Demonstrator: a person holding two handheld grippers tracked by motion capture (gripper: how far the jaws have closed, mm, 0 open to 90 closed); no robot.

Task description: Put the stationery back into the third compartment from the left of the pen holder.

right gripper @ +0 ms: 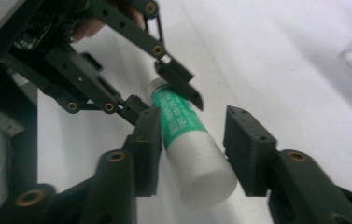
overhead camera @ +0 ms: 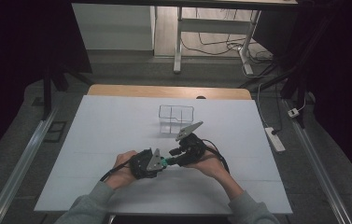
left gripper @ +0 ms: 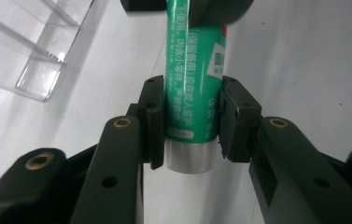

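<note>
Green tube (left gripper: 192,88) with printed label, white cap, silver end: held level above my tabletop (overhead camera: 117,130), clamped near the silver end.

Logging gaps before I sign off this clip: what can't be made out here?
- Glue stick label: left gripper view, top cut by the frame edge and the other claw; print too blurred to read.
- Glue stick: high view, too small, hidden between both claws.
- Clear organizer: left gripper view, cut by the frame edge.

White table (overhead camera: 117,140); clear plastic divided box (overhead camera: 176,119) standing on it, toward far edge.
</note>
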